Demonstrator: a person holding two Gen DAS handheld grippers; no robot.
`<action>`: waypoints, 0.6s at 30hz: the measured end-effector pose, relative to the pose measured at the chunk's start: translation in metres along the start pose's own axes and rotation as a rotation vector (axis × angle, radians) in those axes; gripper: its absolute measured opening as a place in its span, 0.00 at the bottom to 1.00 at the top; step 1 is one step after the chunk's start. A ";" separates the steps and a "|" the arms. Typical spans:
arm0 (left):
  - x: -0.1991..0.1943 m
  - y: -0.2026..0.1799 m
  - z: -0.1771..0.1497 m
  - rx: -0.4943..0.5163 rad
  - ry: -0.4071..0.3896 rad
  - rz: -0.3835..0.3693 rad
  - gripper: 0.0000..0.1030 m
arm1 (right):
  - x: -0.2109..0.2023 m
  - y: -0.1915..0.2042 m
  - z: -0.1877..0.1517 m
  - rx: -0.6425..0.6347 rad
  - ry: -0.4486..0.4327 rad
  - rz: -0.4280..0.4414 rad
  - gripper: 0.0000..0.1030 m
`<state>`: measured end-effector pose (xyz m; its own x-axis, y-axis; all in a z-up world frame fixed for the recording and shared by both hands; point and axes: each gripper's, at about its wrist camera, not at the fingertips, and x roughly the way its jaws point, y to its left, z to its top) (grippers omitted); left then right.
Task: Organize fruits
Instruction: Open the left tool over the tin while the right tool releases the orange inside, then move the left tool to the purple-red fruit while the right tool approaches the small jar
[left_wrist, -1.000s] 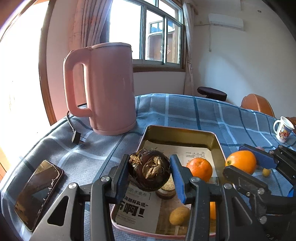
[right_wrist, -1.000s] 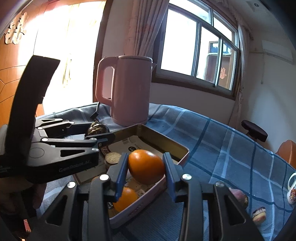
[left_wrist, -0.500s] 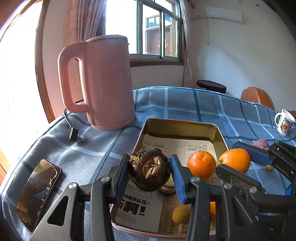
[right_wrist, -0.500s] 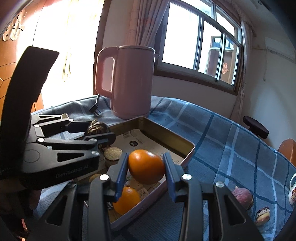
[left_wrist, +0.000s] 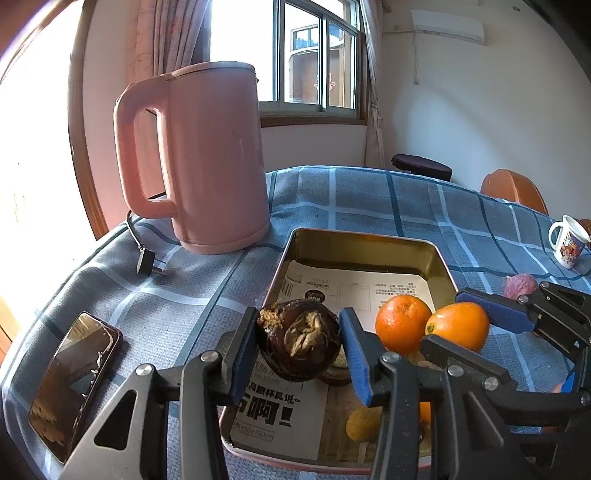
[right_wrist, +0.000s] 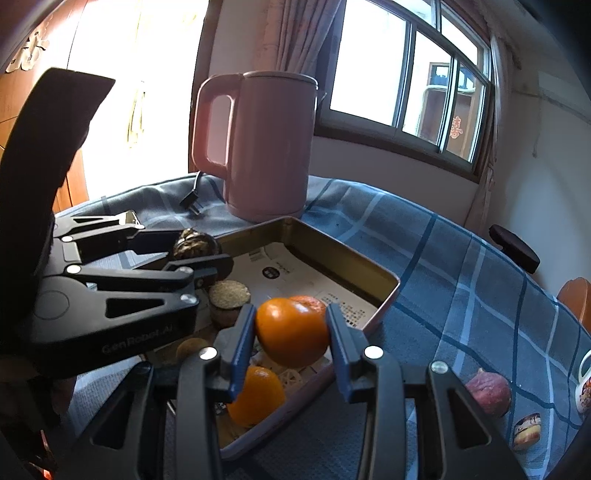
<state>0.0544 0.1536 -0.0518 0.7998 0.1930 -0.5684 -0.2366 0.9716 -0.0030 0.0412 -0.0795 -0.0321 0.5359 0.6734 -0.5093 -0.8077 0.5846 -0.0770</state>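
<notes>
My left gripper (left_wrist: 299, 347) is shut on a dark brown mangosteen (left_wrist: 301, 341) and holds it above the near left part of the paper-lined metal tray (left_wrist: 362, 240). My right gripper (right_wrist: 291, 332) is shut on an orange (right_wrist: 291, 332) above the tray's right side (right_wrist: 384, 295); the held orange also shows in the left wrist view (left_wrist: 460, 325). A second orange (left_wrist: 402, 323) lies in the tray beside it. Another orange (right_wrist: 258, 395) and a small yellow fruit (left_wrist: 364, 422) lie at the tray's near end.
A pink kettle (left_wrist: 207, 158) with cord and plug (left_wrist: 147, 262) stands behind the tray. A phone (left_wrist: 74, 384) lies at the left. A reddish fruit (right_wrist: 489, 391), a small cake (right_wrist: 526, 432) and a mug (left_wrist: 567, 245) sit on the blue checked cloth to the right.
My right gripper has carried its orange leftward from beside the tray to over it, next to the lying orange. Both grippers have moved forward toward the kettle.
</notes>
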 end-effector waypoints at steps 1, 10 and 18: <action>-0.001 0.000 0.000 -0.001 -0.001 0.002 0.53 | -0.001 0.001 0.000 -0.001 -0.001 0.001 0.44; -0.015 0.003 0.000 -0.016 -0.036 -0.005 0.71 | -0.015 -0.004 -0.005 -0.002 -0.027 -0.040 0.63; -0.032 -0.029 0.006 0.000 -0.076 -0.085 0.72 | -0.080 -0.073 -0.036 0.077 -0.061 -0.213 0.79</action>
<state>0.0391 0.1203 -0.0286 0.8567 0.1195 -0.5018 -0.1660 0.9849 -0.0488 0.0489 -0.1923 -0.0167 0.7081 0.5556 -0.4357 -0.6547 0.7478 -0.1103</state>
